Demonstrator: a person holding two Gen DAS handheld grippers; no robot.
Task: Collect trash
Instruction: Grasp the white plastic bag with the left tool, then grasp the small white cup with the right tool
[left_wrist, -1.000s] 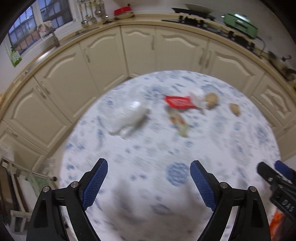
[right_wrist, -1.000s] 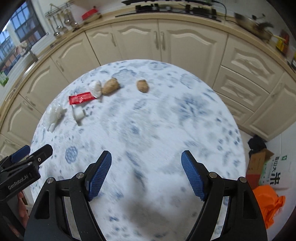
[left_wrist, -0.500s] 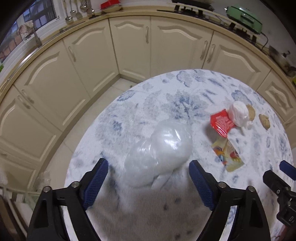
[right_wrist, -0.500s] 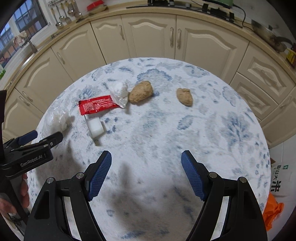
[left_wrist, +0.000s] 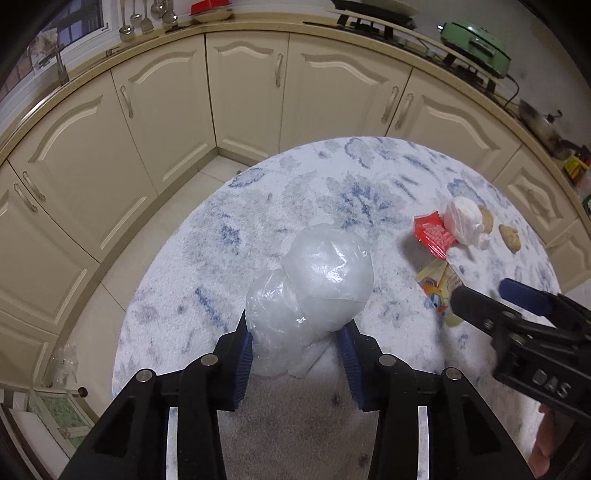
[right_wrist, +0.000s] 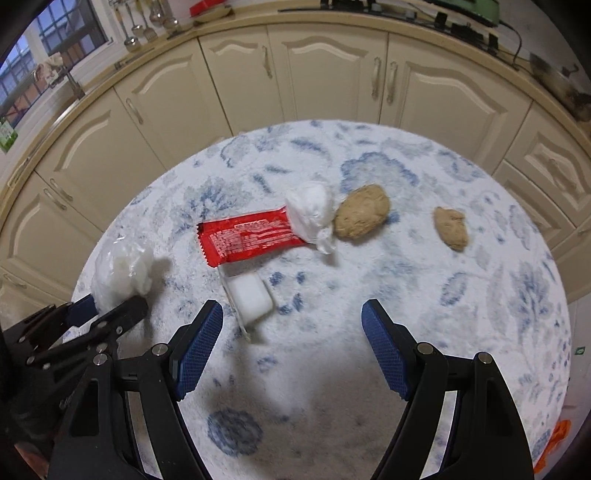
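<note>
Item: clear plastic bag (left_wrist: 314, 291), crumpled, lying on the left part of the round table (left_wrist: 332, 177). Step in hand: first pick-up, by my judgement. My left gripper (left_wrist: 295, 354) had its blue pads against both sides of the bag's near end, clamped on it; lift not yet visible.

Item: red wrapper (right_wrist: 251, 236), flat, mid-table, touching a white tissue wad (right_wrist: 312, 214). Two brown lumps (right_wrist: 362, 216) to the right of it, one just beside the wad, the other apart.

Item: small white packet (right_wrist: 249, 295) in clear film, just ahead of my right gripper (right_wrist: 291, 347), which hung low over the table, jaws wide apart, holding nothing.

Next move, as I judged it: raise the bag; bring the right jaws forward over the packet and close gently, since the film looked slippery.
</note>
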